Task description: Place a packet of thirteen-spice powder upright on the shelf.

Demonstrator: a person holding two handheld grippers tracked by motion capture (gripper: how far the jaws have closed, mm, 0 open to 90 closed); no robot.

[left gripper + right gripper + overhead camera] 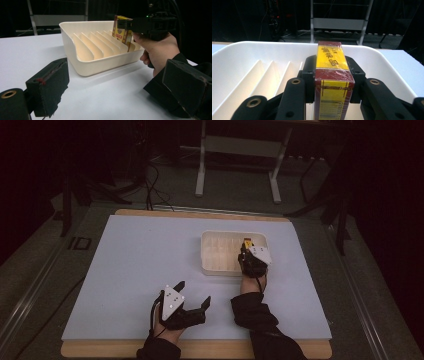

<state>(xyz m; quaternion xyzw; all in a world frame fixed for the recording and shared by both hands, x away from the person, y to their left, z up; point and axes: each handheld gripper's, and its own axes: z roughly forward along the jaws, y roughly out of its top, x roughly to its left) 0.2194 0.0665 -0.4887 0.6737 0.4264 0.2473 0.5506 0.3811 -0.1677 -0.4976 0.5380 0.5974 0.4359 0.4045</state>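
A white slotted tray (210,266) (82,66) (242,53) sits on the pale blue mat, right of centre. My right gripper (246,246) (125,25) (332,72) is shut on a yellow and dark red box (247,242) (121,32) (332,72), holding it upright over the slots at the tray's right end. My left gripper (192,292) (117,80) stands open near the front edge of the mat, with nothing between its fingers, pointing toward the tray.
Thin dividers (97,45) split the tray into several slots, bare to the left of the box. A metal frame (237,150) stands on the dark floor beyond the table. The mat (130,265) lies bare left of the tray.
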